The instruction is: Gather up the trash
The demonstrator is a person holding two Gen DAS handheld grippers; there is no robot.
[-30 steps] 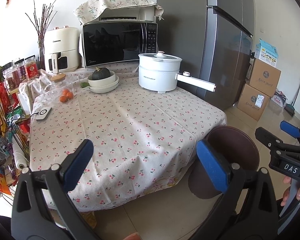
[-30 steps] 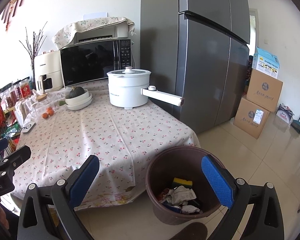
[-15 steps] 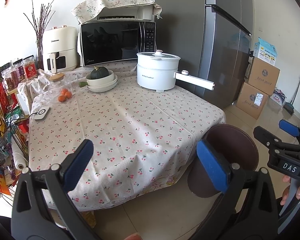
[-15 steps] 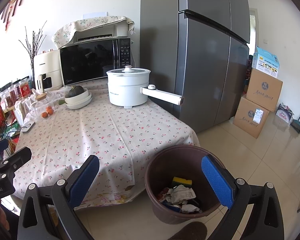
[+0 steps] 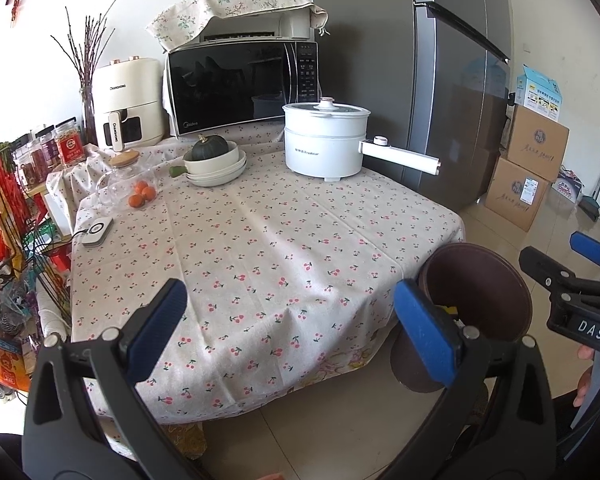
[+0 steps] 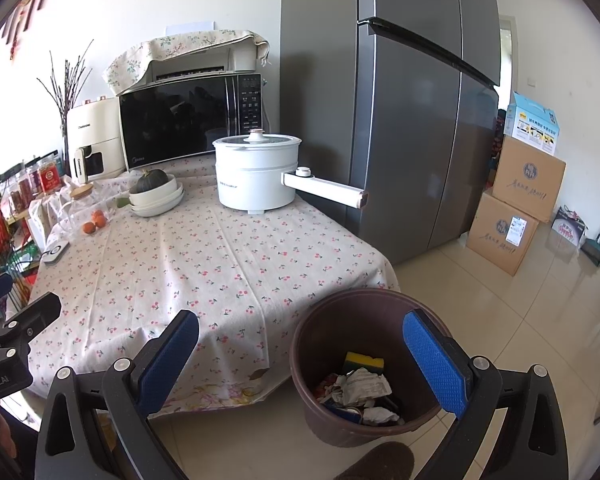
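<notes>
Right wrist: brown bin (image 6: 364, 368) holds crumpled paper (image 6: 364, 386), sponge (image 6: 363, 362).

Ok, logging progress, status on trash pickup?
Both tongs, left and right, open, empty. Bin holds trash. Nothing blocking.

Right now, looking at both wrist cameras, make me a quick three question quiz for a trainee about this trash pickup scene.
1. True or false: the left claw and the right claw are both open and hold nothing.
2. Multiple choice: where does the brown trash bin stand? A. on the table; B. on the floor by the table's corner; C. on top of the fridge.
3. Fill in: beside the crumpled paper in the bin lies a yellow and green ____.

Key
1. True.
2. B.
3. sponge.
</notes>
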